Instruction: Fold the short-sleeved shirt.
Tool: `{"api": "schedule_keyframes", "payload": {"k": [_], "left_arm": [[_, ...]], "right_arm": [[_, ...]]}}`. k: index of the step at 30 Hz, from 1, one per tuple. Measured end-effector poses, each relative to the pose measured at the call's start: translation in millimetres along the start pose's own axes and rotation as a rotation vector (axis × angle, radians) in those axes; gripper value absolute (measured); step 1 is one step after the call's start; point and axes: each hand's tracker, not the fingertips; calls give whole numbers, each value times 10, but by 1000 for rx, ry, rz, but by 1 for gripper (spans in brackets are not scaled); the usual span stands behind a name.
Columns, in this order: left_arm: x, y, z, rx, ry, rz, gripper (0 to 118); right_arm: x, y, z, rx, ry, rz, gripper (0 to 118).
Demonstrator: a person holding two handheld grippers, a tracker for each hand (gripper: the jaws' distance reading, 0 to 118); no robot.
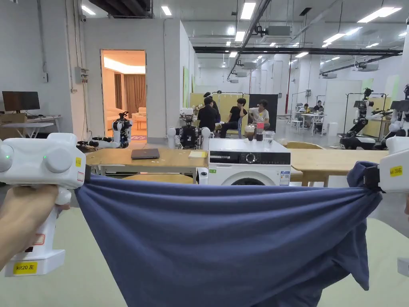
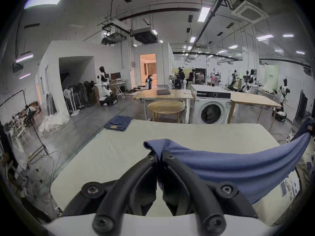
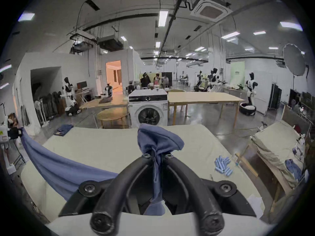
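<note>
Both grippers' jaws clamp the blue shirt (image 1: 223,244), stretched taut, sagging between.

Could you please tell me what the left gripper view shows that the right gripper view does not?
Left gripper view: a close look at the left gripper, shut on a fairly flat edge of the blue shirt.

Right gripper view: the right gripper shut on a bunched corner of the shirt, small pale blue items on the right side of the mat, and a second covered table beyond.

Both: the shirt stretched above the pale mat, folded jeans near its far left corner, and the washing machine.
</note>
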Motion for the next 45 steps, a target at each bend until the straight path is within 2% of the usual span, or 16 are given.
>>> {"api": "schedule_keyframes", "payload": {"k": [5, 14, 23, 27, 31, 34, 38, 41, 45], "left_arm": [[187, 323, -289, 35, 23, -8, 0], [483, 701, -1062, 79, 72, -17, 0], [689, 160, -2136, -7, 102, -43, 0], [750, -255, -2400, -69, 96, -60, 0], [709, -597, -2311, -110, 39, -55, 0], [626, -886, -1999, -132, 0, -63, 0], [460, -1385, -1456, -153, -60, -40, 0], [366, -1897, -993, -197, -90, -71, 0], [262, -2582, -449, -245, -110, -88, 0]], "right_arm": [[-30, 319, -345, 28, -34, -2, 5], [-168, 707, -1210, 52, -87, 41, 5], [-290, 155, -2346, -48, -120, 68, 5], [-276, -222, -2558, -95, -124, 47, 5], [-190, -583, -2428, -145, -118, 76, 5], [-32, -895, -2064, -161, -71, 27, 5], [132, -1448, -1443, -218, -47, 71, 5], [301, -1990, -892, -233, -11, -13, 5], [504, -2749, -352, -293, -13, -57, 5]]}}
